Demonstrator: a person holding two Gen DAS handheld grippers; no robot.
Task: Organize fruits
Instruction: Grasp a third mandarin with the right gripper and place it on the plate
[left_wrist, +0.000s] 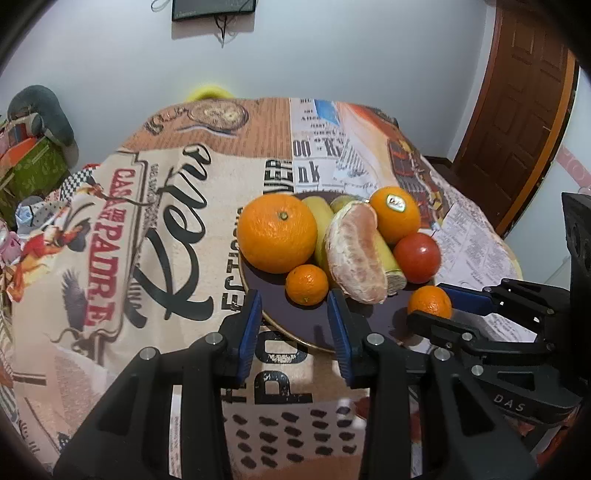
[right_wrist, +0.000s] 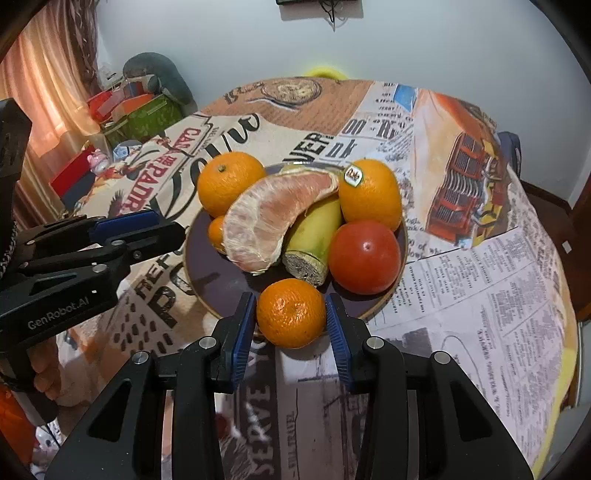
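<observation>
A dark plate (left_wrist: 280, 314) (right_wrist: 218, 277) with a gold rim holds a large orange (left_wrist: 277, 232) (right_wrist: 231, 182), a stickered orange (left_wrist: 395, 216) (right_wrist: 371, 195), a tomato (left_wrist: 417, 256) (right_wrist: 364, 256), a banana (left_wrist: 391, 266) (right_wrist: 314, 236), a peeled pomelo wedge (left_wrist: 356, 254) (right_wrist: 266, 221) and a small mandarin (left_wrist: 306, 284) (right_wrist: 216, 232). My right gripper (right_wrist: 291, 321) (left_wrist: 436, 299) is shut on a second mandarin (right_wrist: 291, 314) (left_wrist: 430, 301) at the plate's near edge. My left gripper (left_wrist: 295, 325) (right_wrist: 147, 225) is open and empty over the plate's rim.
The table wears a printed cloth (left_wrist: 166, 229) (right_wrist: 480, 295). Boxes and clutter (left_wrist: 29, 166) (right_wrist: 140, 110) sit beyond the table's left side. A wooden door (left_wrist: 517, 110) stands at the right. A yellow chair back (right_wrist: 325, 72) shows behind the table.
</observation>
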